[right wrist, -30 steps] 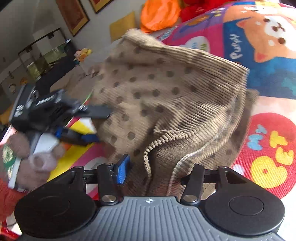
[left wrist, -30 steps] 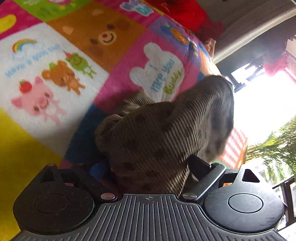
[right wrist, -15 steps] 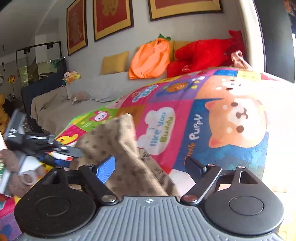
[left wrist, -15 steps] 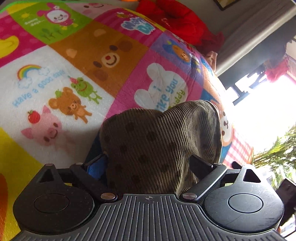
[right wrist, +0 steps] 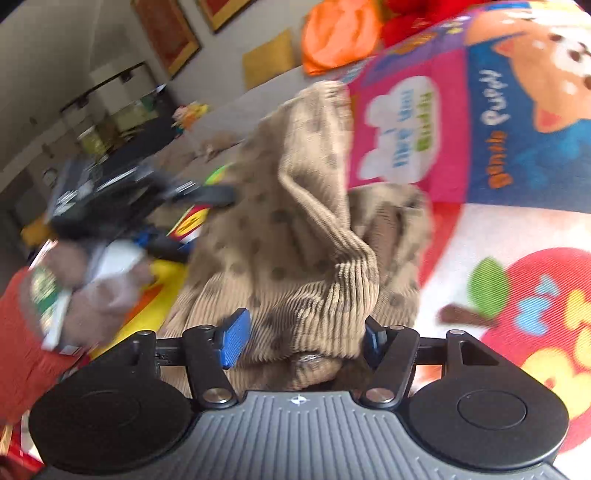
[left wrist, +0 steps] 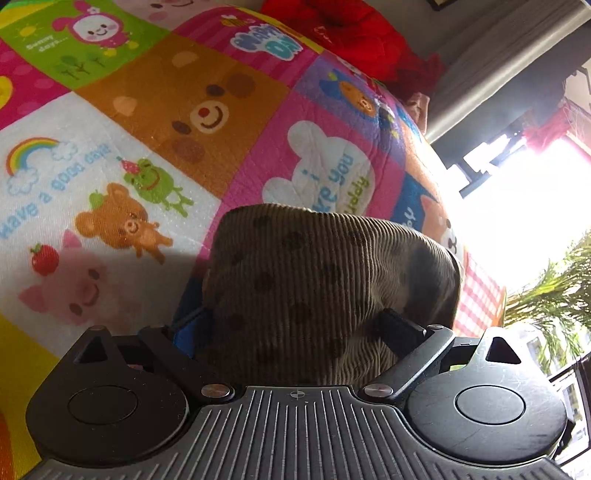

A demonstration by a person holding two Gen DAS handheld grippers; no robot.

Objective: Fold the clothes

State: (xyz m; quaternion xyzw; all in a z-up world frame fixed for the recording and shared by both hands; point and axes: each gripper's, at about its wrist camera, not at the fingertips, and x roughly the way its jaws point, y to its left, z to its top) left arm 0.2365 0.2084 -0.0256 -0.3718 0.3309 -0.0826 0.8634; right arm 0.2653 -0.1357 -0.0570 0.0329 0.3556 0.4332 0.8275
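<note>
Both grippers [left wrist: 295,325] [right wrist: 301,332] clamp corduroy garment [left wrist: 314,288] — quilt [left wrist: 184,110] reads "Have a good day".

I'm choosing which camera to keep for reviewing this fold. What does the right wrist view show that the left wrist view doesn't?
Only the right wrist view shows the left gripper from outside, blurred, with the hand holding it, plus wall pictures, an orange cushion and the garment's rumpled spread. Only the left wrist view shows the bright window, the curtain and the bear patch. Both show the dotted brown corduroy garment between each camera's own fingers, over the cartoon blanket.
</note>
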